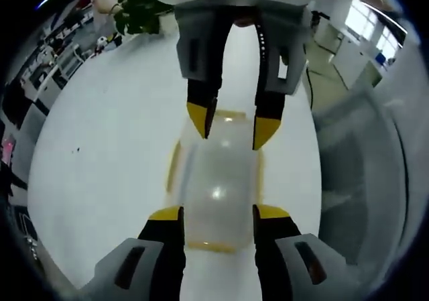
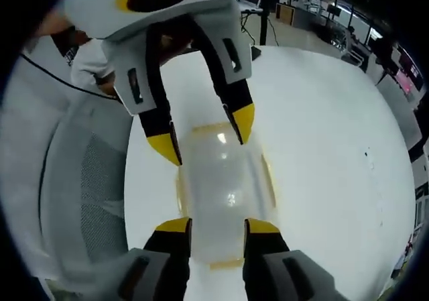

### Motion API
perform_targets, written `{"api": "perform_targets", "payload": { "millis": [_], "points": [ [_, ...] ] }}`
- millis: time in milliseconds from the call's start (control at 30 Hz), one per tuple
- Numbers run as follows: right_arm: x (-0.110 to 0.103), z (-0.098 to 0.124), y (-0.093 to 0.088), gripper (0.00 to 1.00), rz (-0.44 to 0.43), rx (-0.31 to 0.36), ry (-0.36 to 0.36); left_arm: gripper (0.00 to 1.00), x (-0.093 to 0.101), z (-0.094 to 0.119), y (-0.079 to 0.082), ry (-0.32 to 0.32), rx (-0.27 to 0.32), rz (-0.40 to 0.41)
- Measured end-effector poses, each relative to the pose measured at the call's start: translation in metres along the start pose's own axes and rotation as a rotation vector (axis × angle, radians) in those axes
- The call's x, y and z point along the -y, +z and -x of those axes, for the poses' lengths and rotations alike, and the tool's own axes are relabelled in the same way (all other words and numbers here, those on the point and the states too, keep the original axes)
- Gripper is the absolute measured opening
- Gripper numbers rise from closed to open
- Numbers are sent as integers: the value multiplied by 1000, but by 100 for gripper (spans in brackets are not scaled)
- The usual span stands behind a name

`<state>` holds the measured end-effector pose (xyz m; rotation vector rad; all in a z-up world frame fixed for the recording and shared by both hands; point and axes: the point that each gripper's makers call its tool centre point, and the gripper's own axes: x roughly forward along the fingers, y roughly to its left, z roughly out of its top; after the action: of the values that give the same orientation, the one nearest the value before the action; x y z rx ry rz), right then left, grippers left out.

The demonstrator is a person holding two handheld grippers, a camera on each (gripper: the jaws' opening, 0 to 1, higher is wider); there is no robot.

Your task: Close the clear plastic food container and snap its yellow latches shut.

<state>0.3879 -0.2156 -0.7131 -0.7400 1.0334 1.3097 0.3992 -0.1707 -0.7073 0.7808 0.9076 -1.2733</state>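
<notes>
White round table [image 1: 100,173] under and around the jaws. Grey mesh-back chair [image 1: 355,173] right of the left jaws, same chair [image 2: 87,180] left of the right jaws. Green plant with white flower [image 1: 134,9] far ahead-left of the left jaws. Desks and monitors [image 2: 322,13] in the background beyond the right jaws.

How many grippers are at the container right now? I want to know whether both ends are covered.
2. The left gripper is at one end of the clear container, and the right gripper faces it from the opposite end, both with jaws open.
</notes>
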Motion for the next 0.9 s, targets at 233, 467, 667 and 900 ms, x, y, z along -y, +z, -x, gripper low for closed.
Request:
{"api": "perform_targets", "payload": {
  "millis": [233,467,667,900],
  "points": [
    [2,-3,6,27,5,33,-13,38,-1,-4,9,3,22,-1],
    [5,-2,6,27,7,44,-16,38,-3,-4,10,9,27,2],
    [8,-3,8,27,8,49,-21,37,-3,-6,8,17,27,9],
    [18,-2,9,27,0,58,-33,37,0,-10,8,22,36,26]
  ]
}}
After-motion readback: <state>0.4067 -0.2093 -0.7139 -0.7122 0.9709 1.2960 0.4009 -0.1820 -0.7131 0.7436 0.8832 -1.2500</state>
